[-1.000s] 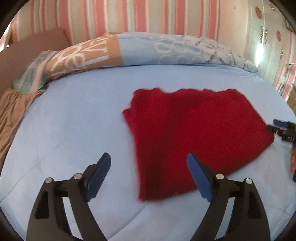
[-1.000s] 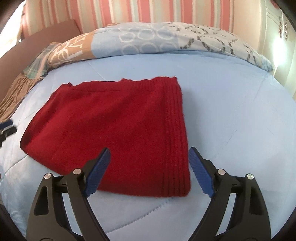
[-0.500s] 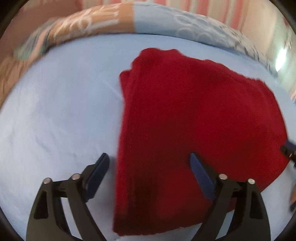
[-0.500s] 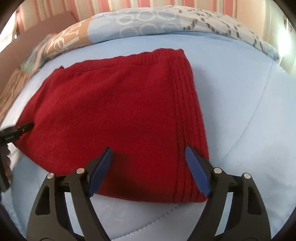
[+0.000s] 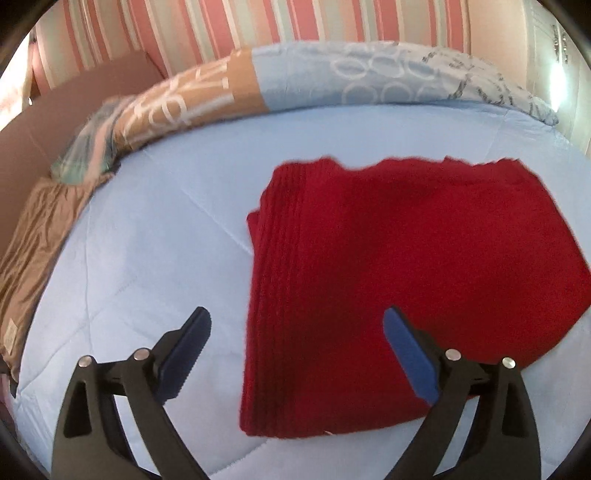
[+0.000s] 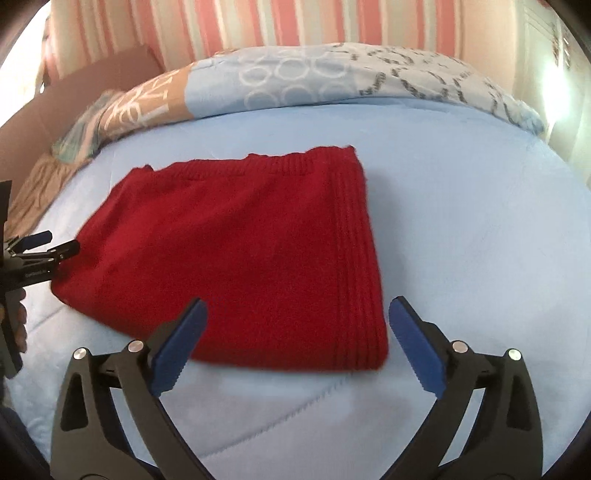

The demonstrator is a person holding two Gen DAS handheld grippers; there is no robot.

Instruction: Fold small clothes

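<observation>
- At the far left lie a brown crumpled cloth (image 5: 33,251) and a patterned duvet (image 5: 207,92) bunched along the far side of the bed (image 5: 155,221), under a pink striped wall (image 5: 258,22).
- The left claw (image 5: 297,356) hovers with its blue pads wide apart and nothing between them, over the near left edge of the garment; in the right wrist view it shows at the left border, by the garment's left corner.
- The red knitted sweater (image 6: 236,258) lies flat in the middle of the bed's light blue cover, already folded into a compact rectangle with ribbed bands along its right side.
- The right claw (image 6: 295,343) is also spread open and empty, poised above the near right corner of the sweater, not touching it as far as I can tell.
- My judgement: most of the folding appears done, since no sleeves stick out and the edges look fairly square. What may remain is one last fold in half or a smoothing of the far edge, which looks slightly uneven.
</observation>
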